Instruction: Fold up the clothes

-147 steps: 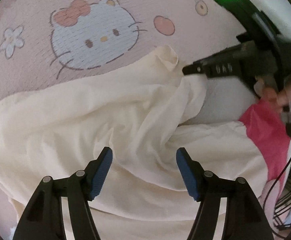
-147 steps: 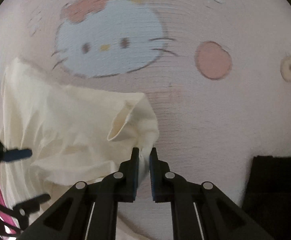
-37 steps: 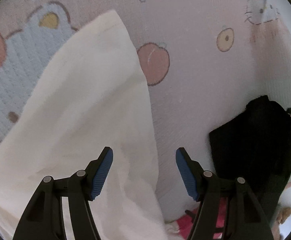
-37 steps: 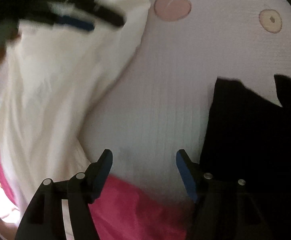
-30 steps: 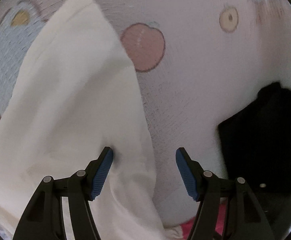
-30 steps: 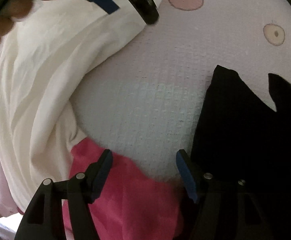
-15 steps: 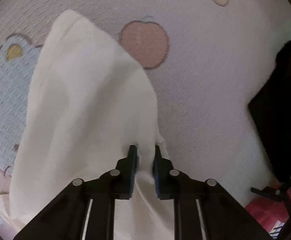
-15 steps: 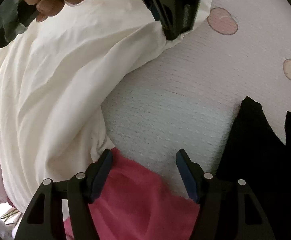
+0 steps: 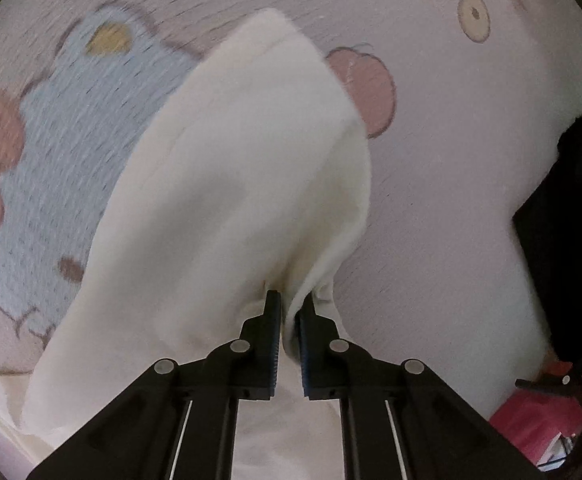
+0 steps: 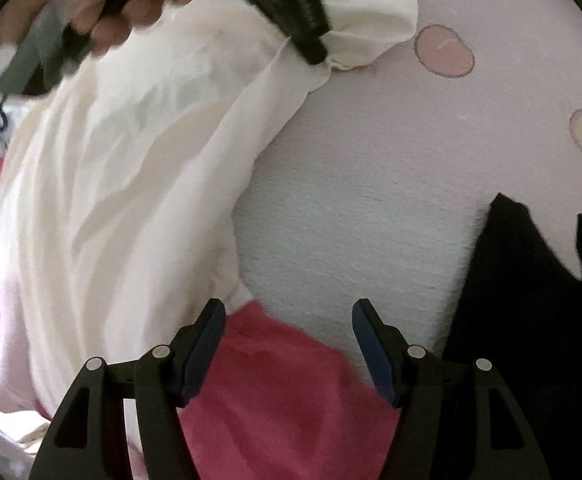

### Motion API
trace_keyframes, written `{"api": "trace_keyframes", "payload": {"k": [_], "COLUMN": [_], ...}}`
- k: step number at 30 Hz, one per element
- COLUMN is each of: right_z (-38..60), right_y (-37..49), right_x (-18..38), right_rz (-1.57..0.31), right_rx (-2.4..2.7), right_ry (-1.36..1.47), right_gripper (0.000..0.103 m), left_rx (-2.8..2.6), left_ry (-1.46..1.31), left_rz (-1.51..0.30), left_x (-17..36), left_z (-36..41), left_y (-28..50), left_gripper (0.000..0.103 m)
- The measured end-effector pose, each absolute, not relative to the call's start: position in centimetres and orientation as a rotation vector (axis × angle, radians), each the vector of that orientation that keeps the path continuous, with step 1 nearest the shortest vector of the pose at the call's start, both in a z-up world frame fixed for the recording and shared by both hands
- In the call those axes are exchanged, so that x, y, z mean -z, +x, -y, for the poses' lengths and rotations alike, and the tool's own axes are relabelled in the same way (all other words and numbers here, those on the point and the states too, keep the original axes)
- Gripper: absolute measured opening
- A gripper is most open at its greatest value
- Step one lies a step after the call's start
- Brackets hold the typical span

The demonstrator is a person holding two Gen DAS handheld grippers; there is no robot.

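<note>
A cream garment (image 9: 235, 184) lies on a pink cartoon-print mat (image 9: 443, 208). My left gripper (image 9: 289, 308) is shut on a pinched fold at the garment's right edge, and the cloth rises ahead of the fingers. In the right wrist view the same cream garment (image 10: 131, 184) stretches from the upper right to the lower left, and the left gripper (image 10: 315, 54) grips it near the top, held by a hand (image 10: 103, 20). My right gripper (image 10: 287, 320) is open, hovering over the mat and the edge of a pink-red garment (image 10: 275, 392), holding nothing.
A black garment (image 10: 539, 320) lies on the mat at the right, and the left wrist view shows this black garment (image 9: 571, 240) at its right edge. The pink-red garment (image 9: 531, 420) shows at lower right there. The mat (image 10: 371, 200) is bare between the cream and black clothes.
My left gripper went from open over the cream garment to shut on its right edge fold, and now lifts it a little. My right gripper stayed open, drifting slightly.
</note>
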State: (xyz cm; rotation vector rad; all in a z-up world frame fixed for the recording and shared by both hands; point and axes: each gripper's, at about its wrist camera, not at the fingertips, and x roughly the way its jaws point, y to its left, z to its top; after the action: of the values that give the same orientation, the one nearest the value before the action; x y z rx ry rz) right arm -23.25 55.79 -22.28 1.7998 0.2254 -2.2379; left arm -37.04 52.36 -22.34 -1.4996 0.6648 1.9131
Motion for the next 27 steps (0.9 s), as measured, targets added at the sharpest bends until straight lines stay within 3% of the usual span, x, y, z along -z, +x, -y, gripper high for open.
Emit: {"api": "trace_keyframes", "payload": {"k": [9, 15, 22, 25, 26, 27], "right_z": [-54.5, -53.7, -52.5, -52.1, -52.1, -52.0], "right_y": [-25.0, -26.2, -26.8, -26.9, -26.8, -26.9], "right_x": [23.0, 23.5, 23.8, 23.8, 23.7, 23.6], "right_rz": [-0.172, -0.111, -0.152, -0.173, -0.182, -0.163], "right_rx": [2.252, 2.278, 2.298, 2.307, 2.301, 2.301], "right_ry": [1.814, 1.803, 1.789, 1.773, 1.764, 1.762], "right_gripper": [0.064, 0.062, 0.061, 0.052, 0.04, 0.015], "left_rx": [-1.918, -1.917, -1.904, -1.908, -1.906, -1.902], "left_ry": [-1.504, -1.426, -1.507, -1.527, -1.534, -1.541], "left_rz": [-0.591, -0.679, -0.496, -0.399, -0.378, -0.361], "left_x": [22.3, 22.3, 22.6, 22.6, 22.6, 22.6], "left_z": [-48.2, -47.3, -44.3, -43.4, -43.2, -43.2], "left_y": [-37.5, -36.5, -37.8, -38.3, -38.5, -38.6], "left_gripper": [0.007, 0.009, 0.01, 0.01, 0.01, 0.01]}}
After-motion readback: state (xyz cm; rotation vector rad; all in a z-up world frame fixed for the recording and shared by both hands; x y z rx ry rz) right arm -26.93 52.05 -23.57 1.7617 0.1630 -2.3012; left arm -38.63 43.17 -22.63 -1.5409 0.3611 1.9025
